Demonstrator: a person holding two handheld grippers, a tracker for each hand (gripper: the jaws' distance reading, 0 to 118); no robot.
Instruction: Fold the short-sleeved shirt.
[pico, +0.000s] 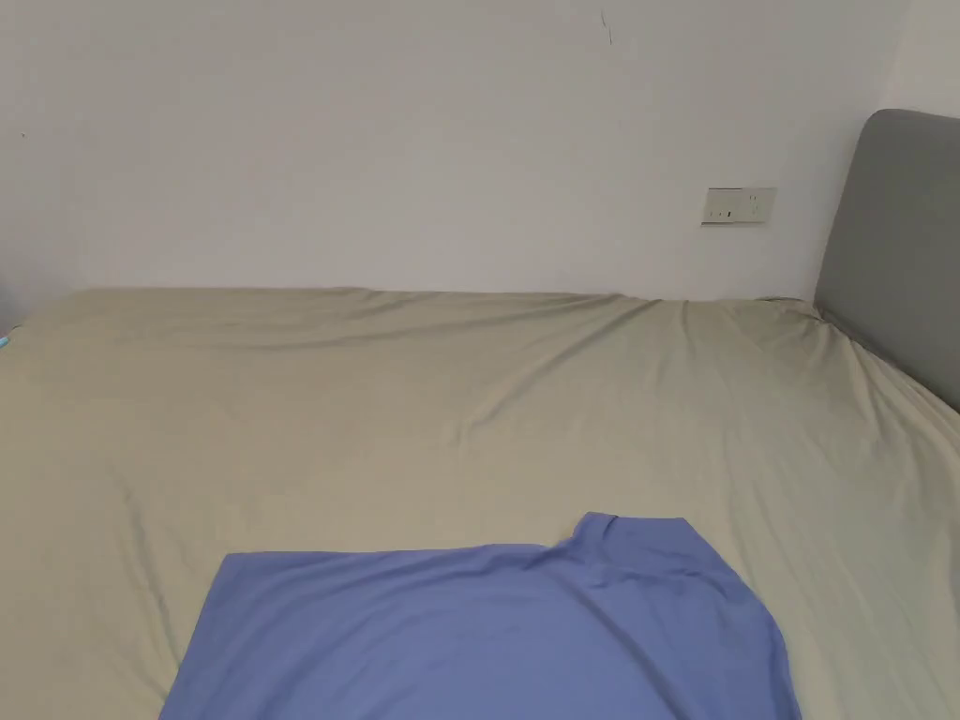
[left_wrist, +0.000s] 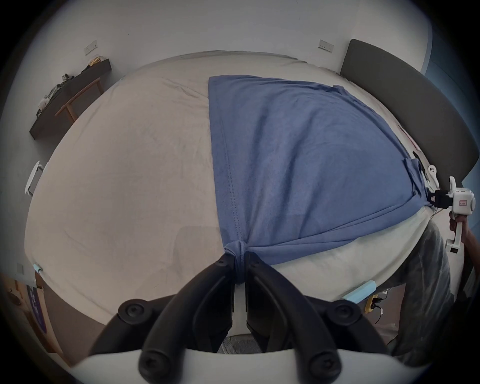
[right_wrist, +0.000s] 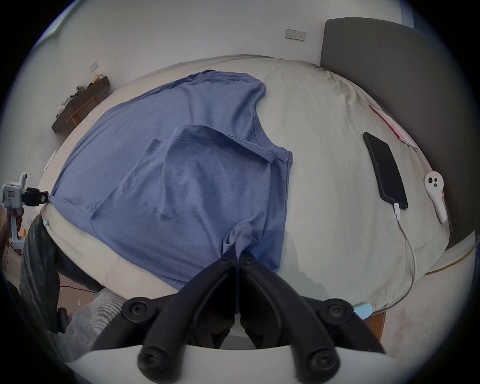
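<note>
While both grips hold, I'm mid first fold: left hand-held gripper (left_wrist: 240, 256) clenched on the blue shirt's (pico: 487, 637) hem corner, right hand-held gripper (right_wrist: 237, 256) clenched on bunched cloth by the tucked-in sleeve. Shirt lies flat on the bed (pico: 450, 403), lower middle of the head view, long axis left-right, collar end right toward the headboard (pico: 895, 253). Next, I'd guess: carry the near edge across, evenly.

My blue shirt (pico: 487, 637) lies spread flat at six o'clock on the bed. One sleeve (right_wrist: 197, 181) is folded over its body. Its near edge is bunched at two corners.
</note>
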